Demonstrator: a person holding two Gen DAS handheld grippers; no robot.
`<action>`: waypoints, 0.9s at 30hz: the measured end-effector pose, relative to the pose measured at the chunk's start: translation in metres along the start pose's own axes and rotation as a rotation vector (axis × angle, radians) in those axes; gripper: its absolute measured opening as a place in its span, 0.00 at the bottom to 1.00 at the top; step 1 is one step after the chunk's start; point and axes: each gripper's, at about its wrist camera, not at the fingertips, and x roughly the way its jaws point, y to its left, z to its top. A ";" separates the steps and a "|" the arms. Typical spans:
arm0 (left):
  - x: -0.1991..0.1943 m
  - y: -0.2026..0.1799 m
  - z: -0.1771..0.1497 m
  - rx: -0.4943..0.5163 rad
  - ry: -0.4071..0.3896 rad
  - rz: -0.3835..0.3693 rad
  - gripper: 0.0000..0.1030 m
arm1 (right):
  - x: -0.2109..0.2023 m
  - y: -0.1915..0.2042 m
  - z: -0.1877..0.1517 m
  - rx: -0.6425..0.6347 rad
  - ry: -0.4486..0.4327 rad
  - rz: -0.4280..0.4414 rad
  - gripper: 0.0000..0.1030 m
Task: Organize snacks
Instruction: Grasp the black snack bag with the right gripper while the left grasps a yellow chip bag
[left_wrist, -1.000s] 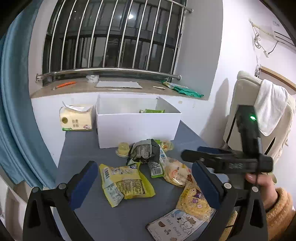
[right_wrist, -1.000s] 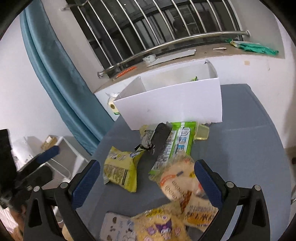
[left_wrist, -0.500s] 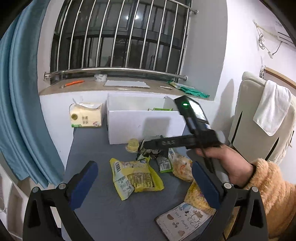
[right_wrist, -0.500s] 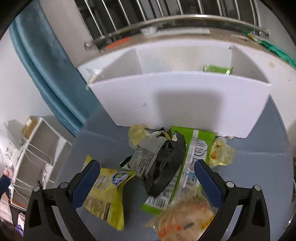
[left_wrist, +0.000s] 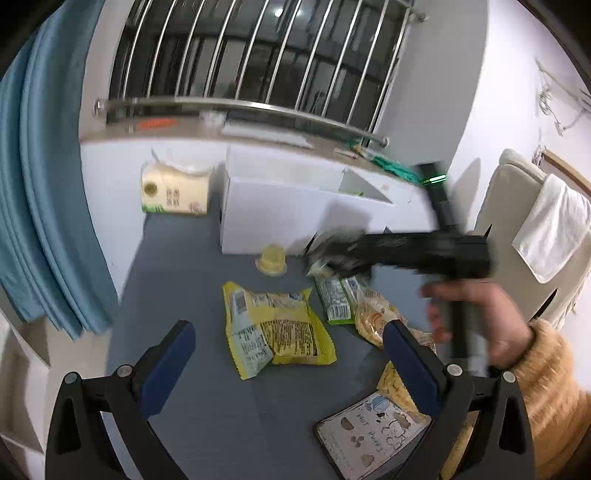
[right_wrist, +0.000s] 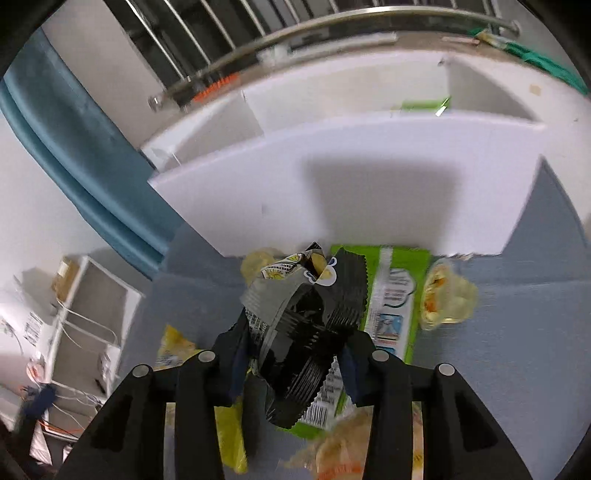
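Your right claw (right_wrist: 295, 354), spread half a second ago, now pinches the black packet (right_wrist: 306, 332) just short of the white box (right_wrist: 369, 177) ahead, while your left claw (left_wrist: 288, 354) stays spread.

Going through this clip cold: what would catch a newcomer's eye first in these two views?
Most striking is the right gripper, shut on a crumpled black snack packet just in front of the white box. Next, the bright yellow bag lying flat on the grey table, between the open left gripper's fingers in its view. Green packets and jelly cups crowd the box's base.
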 end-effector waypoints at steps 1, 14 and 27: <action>0.010 0.001 0.000 -0.011 0.034 0.010 1.00 | -0.011 -0.001 -0.001 0.003 -0.023 0.011 0.44; 0.119 0.007 -0.002 -0.053 0.307 0.048 1.00 | -0.136 -0.015 -0.058 0.025 -0.261 0.033 0.44; 0.096 -0.012 0.011 0.080 0.179 0.019 0.46 | -0.138 -0.013 -0.072 0.003 -0.269 0.014 0.45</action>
